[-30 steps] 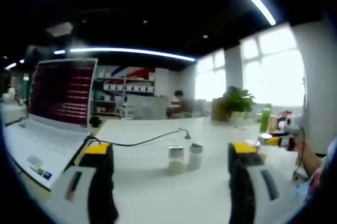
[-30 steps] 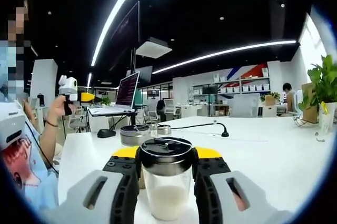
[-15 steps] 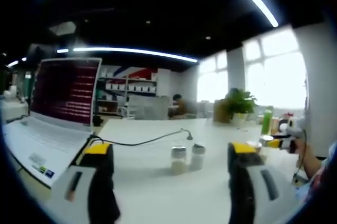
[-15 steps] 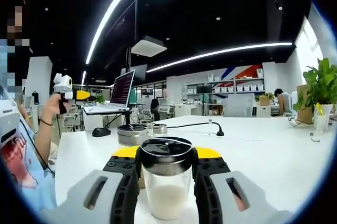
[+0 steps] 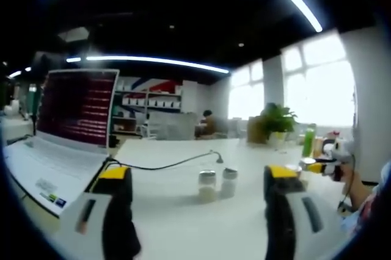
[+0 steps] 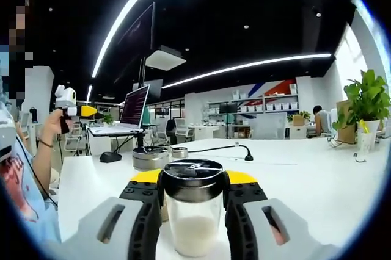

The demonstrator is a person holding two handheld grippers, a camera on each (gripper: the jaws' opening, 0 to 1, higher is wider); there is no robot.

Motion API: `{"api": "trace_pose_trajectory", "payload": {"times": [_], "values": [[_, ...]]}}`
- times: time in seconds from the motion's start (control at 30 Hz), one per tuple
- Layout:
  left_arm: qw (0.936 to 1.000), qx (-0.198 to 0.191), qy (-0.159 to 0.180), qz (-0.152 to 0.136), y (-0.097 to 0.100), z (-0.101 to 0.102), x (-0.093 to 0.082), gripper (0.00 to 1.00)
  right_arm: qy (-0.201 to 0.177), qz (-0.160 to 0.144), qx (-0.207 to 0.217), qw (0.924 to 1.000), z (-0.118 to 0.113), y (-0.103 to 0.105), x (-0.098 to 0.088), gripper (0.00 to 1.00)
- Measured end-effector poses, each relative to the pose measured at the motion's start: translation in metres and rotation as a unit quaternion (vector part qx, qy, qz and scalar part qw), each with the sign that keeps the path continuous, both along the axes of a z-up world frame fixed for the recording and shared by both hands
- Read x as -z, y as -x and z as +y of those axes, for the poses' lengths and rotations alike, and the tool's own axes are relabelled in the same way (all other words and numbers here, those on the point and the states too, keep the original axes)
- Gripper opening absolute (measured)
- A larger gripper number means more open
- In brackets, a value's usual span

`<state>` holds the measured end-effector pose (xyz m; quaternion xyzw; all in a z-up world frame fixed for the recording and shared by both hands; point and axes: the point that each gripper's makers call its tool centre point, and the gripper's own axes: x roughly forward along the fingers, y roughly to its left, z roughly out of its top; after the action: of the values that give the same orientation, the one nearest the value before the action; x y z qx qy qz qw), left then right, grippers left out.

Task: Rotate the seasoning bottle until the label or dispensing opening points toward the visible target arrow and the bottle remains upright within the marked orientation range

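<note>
Swinging slowly is what the right gripper (image 6: 192,211) is doing: across the last second the laptop (image 6: 131,113), the metal tin (image 6: 151,157) and the distant shelves are all sliding leftward in the right gripper view while the seasoning bottle (image 6: 193,208) is staying locked at the same spot between the jaws, so the camera and bottle are turning together as one. That is reading as the rotation step under way, though no target arrow or marked range is showing, so how close the turn is cannot be judged. The bottle is sitting at 6 o'clock in that view, clamped from both sides by the yellow-tipped jaws, its long axis running upright from white powder at the base to the dark lid at 12 o'clock; its base is hidden, so whether it is resting on the white table (image 6: 317,180) cannot be told. Which way its opening is facing is also unclear. The left gripper (image 5: 194,180) is hanging with jaws wide apart and empty, looking toward two small jars (image 5: 215,184) on the table, its view barely shifting.
</note>
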<state>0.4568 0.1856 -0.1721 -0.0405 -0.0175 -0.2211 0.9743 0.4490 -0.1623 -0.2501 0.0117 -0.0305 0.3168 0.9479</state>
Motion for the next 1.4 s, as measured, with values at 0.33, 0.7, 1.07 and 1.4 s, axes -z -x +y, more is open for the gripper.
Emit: {"api": "trace_pose_trajectory", "payload": {"times": [0.33,0.7,1.07,1.4], "values": [[0.9996,0.008,0.024,-0.009,0.001,-0.004,-0.007,0.94,-0.014,-0.009,0.024,0.9996,-0.001,0.0,0.0,0.37],[0.9998,0.006,0.012,-0.017,0.004,-0.008,-0.008,0.93,-0.03,-0.022,0.037,0.9986,-0.002,0.0,0.001,0.37],[0.9997,0.013,0.007,-0.017,0.009,-0.005,-0.009,0.93,-0.024,-0.026,0.068,0.997,-0.001,0.0,0.002,0.37],[0.9998,0.01,0.004,-0.018,0.006,-0.002,-0.009,0.93,-0.019,-0.028,0.091,0.9952,-0.002,0.0,0.004,0.37]]}}
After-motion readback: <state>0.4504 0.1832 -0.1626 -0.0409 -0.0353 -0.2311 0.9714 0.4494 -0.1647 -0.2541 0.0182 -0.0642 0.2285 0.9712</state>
